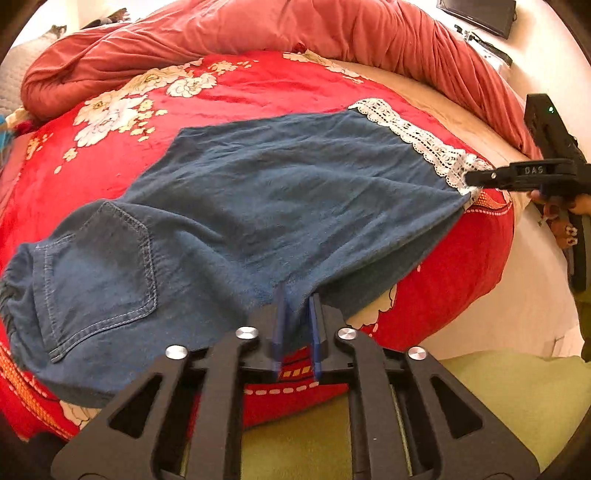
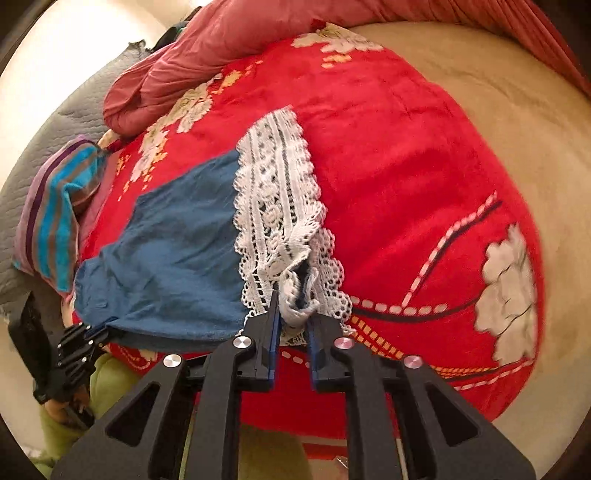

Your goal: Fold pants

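Observation:
Blue denim pants (image 1: 258, 206) with a back pocket (image 1: 99, 273) and a white lace hem (image 1: 417, 140) lie spread across a red floral blanket (image 1: 258, 88). My left gripper (image 1: 297, 295) is shut on the near edge of the pants, mid-leg. My right gripper (image 2: 293, 306) is shut on the bunched lace hem (image 2: 277, 192) at the near corner; it also shows in the left wrist view (image 1: 476, 179) at the right. The left gripper shows in the right wrist view (image 2: 92, 334) at the lower left, on the blue fabric (image 2: 170, 251).
A rolled pinkish-red duvet (image 1: 258, 33) lies along the far side of the bed. A striped pillow (image 2: 55, 218) and grey quilt (image 2: 55, 122) lie at the left. Beige sheet (image 2: 498, 110) shows at the right. Green fabric (image 1: 498, 391) lies below the bed edge.

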